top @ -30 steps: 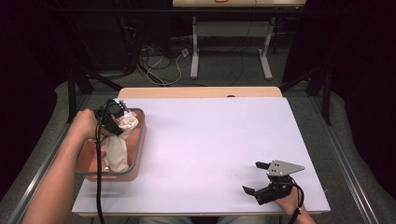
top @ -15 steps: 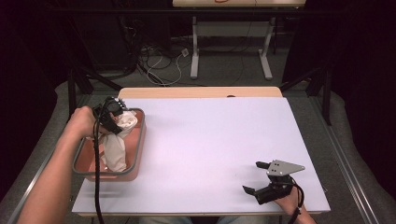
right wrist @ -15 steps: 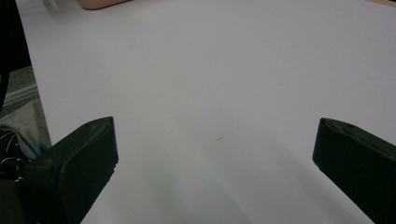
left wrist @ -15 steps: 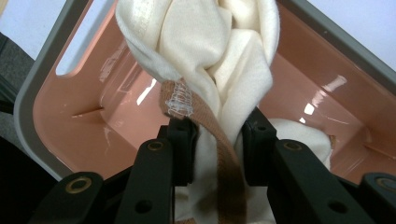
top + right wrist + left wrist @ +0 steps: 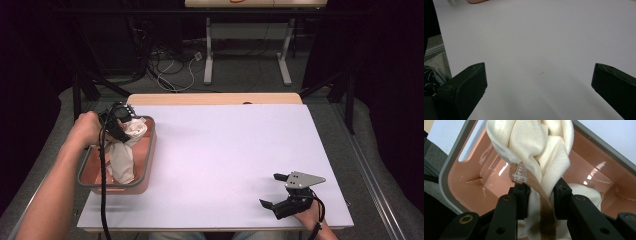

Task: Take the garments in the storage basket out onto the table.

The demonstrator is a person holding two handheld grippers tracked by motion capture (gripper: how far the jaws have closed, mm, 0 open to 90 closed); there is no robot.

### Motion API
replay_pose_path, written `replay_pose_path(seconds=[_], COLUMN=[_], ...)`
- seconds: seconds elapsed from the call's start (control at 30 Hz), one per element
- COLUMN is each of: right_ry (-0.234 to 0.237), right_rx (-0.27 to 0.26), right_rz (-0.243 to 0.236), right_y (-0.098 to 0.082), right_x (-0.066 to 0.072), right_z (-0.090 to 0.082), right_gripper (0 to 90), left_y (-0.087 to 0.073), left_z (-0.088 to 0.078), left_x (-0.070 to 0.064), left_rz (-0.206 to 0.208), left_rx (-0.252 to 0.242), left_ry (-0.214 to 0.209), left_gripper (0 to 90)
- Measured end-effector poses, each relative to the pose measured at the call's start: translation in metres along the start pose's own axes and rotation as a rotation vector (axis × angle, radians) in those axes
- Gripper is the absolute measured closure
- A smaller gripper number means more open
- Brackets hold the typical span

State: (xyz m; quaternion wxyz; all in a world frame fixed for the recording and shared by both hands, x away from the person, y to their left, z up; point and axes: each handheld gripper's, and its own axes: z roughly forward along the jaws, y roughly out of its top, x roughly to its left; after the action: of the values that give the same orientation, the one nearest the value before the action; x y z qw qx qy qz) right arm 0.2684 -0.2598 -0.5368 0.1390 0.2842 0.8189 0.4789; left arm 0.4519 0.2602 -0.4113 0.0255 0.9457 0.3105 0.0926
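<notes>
Cream cloth (image 5: 534, 152), bunched and twisted, is pinched between the two black jaws of your left gripper (image 5: 540, 195), as the left gripper view shows: both pads press into the folds, and a brown woven strap (image 5: 541, 195) stitched to the cloth runs down between them. Behind the cloth in that view lies the glossy salmon-pink inside of a plastic bin (image 5: 596, 167) with a grey rim and a slot handle cut in one end wall; more of the cream fabric rests on the bin floor to the right of the jaws. In the high view, your left hand (image 5: 86, 129) holds the left gripper (image 5: 120, 122) over the far end of the bin (image 5: 149, 150), which sits at the left edge of the white table (image 5: 225, 150); the cloth (image 5: 125, 150) hangs from the jaws down into the bin, its upper part lifted above the rim and its lower part inside the walls. A black cable (image 5: 102, 200) trails from the gripper along your forearm toward the near edge. Your right gripper (image 5: 280, 192) rests near the front right corner of the table, well apart from the bin, with its grey three-cornered plate (image 5: 302, 179) on top. In the right gripper view its jaws stand spread wide, one at each lower corner, with bare white tabletop (image 5: 536, 50) between them and nothing gripped.
</notes>
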Motion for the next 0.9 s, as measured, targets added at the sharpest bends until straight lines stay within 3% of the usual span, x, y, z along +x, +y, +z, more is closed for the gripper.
replay_pose_path(seconds=[0.9], right_ry=[0.007], right_rx=[0.002], right_rz=[0.007], right_y=[-0.001], right_x=[-0.001], right_z=[0.001], right_gripper=[0.0], left_y=[0.006], left_z=[-0.023], left_x=[-0.004], left_rz=[0.042], left_rx=[0.012], left_ry=[0.015], left_gripper=[69.9])
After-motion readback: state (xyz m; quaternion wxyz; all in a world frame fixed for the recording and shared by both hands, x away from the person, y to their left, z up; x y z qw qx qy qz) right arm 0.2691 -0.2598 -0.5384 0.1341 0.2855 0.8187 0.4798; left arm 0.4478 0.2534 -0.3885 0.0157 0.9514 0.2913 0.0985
